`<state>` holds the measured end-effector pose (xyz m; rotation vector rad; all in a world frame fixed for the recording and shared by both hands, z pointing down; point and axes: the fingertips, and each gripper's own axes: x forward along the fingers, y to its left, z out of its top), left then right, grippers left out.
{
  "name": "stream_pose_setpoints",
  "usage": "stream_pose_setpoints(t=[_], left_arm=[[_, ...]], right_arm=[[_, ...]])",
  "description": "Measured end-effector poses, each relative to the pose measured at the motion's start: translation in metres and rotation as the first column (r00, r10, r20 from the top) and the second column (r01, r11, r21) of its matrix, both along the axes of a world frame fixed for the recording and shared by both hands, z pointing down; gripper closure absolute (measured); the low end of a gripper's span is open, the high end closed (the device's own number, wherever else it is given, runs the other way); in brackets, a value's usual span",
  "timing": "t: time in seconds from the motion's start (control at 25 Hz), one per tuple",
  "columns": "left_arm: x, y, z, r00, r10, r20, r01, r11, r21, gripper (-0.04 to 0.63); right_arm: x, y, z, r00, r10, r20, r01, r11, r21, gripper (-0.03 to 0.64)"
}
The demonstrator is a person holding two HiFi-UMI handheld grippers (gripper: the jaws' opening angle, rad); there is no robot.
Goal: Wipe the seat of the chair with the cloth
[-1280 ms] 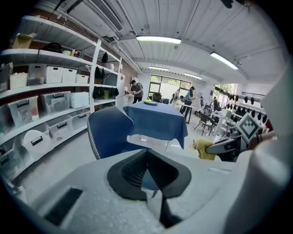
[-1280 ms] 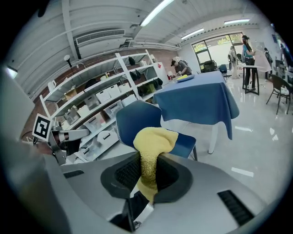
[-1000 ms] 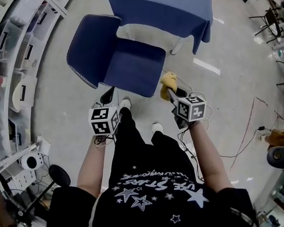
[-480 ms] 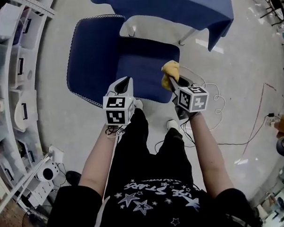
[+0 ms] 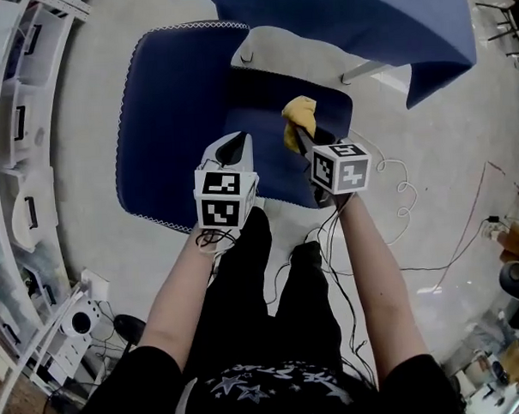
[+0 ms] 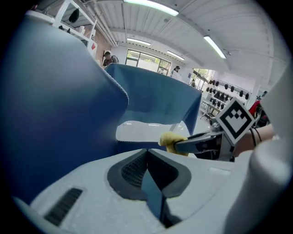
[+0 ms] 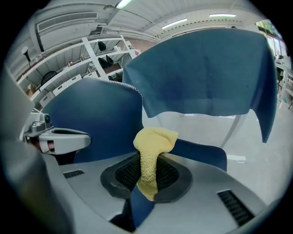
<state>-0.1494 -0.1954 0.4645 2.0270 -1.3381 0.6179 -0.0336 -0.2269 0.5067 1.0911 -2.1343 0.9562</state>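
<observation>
Room: grey concrete floor (image 5: 82,81), white shelving (image 5: 17,169) along the left, loose cables (image 5: 400,187) on the floor right of the chair. Strip-lit ceiling showed in both gripper views.
Tabletop: draped in a blue tablecloth (image 5: 371,17) with its edge hanging down, just beyond the chair.
Chair: dark blue fabric chair (image 5: 178,120), matte weave. The backrest (image 5: 165,103) was broad and rounded, with pale stitching along its rim. The seat (image 5: 258,163) was flat and roughly square with soft corners.
Cloth: yellow cloth (image 5: 300,118), knobbly terry-like texture, bunched into a lump. It was over the middle-right of the seat. Contact with the seat could not be told.
Right hand-held gripper (image 5: 301,140): jaws clamped on the cloth. In its own view a narrow strip of cloth (image 7: 153,139) ran down between the ribbed black pads, and the bulk mushroomed out past the tips. The body was a smooth grey plastic shell.
Left hand-held gripper (image 5: 233,143): jaws pressed together with nothing between them, confirmed in its own view (image 6: 147,155). It hovered over the seat's near-left part, beside the backrest, level with the right one and apart from it.
Cross-check: the left gripper view showed the cloth (image 6: 170,139) at the tip of the right hand-held gripper (image 6: 183,145).
</observation>
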Motion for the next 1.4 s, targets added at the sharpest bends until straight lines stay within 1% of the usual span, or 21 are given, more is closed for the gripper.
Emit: stream_pose_setpoints(t=[0.16,0.32,0.44,0.56,0.72,0.88,1.0,1.12,1.2,1.4], left_arm=[[-0.007,-0.016,0.026,1.0,-0.026,-0.002,0.026,1.0,-0.018,0.575],[-0.02,-0.02,0.051,0.997,-0.072,0.0,0.072,0.995,-0.07,0.575],[-0.027,-0.02,0.064,0.996,-0.084,0.004,0.085,0.992,-0.095,0.575],[-0.031,-0.021,0.074,0.995,-0.101,0.001,0.1,0.988,-0.117,0.575],[-0.034,-0.028,0.081,0.993,-0.118,0.004,0.118,0.986,-0.115,0.575],[-0.032,-0.031,0.085,0.993,-0.119,-0.002,0.118,0.986,-0.12,0.575],[-0.031,-0.025,0.091,0.993,-0.114,-0.002,0.113,0.985,-0.13,0.575],[-0.032,-0.021,0.094,0.995,-0.103,0.012,0.104,0.985,-0.136,0.575],[-0.031,-0.02,0.096,0.995,-0.097,0.014,0.098,0.985,-0.141,0.575],[-0.024,-0.022,0.096,0.997,-0.077,0.03,0.08,0.986,-0.144,0.575]], right_arm=[[-0.03,-0.028,0.029,0.998,-0.065,-0.003,0.065,0.998,-0.012,0.551],[-0.054,-0.049,0.057,0.996,-0.088,0.029,0.09,0.994,-0.063,0.551],[-0.074,-0.062,0.077,0.992,-0.122,0.042,0.126,0.988,-0.093,0.551],[-0.091,-0.073,0.095,0.988,-0.146,0.055,0.151,0.983,-0.106,0.551],[-0.108,-0.085,0.115,0.988,-0.141,0.057,0.147,0.982,-0.121,0.551],[-0.126,-0.09,0.131,0.981,-0.188,0.039,0.192,0.971,-0.143,0.551],[-0.127,-0.087,0.14,0.978,-0.206,0.017,0.206,0.967,-0.149,0.551],[-0.119,-0.087,0.141,0.985,-0.169,0.016,0.169,0.973,-0.158,0.551],[-0.111,-0.087,0.143,0.989,-0.146,0.0,0.144,0.976,-0.161,0.551],[-0.082,-0.084,0.143,0.986,-0.153,-0.061,0.142,0.978,-0.15,0.551]])
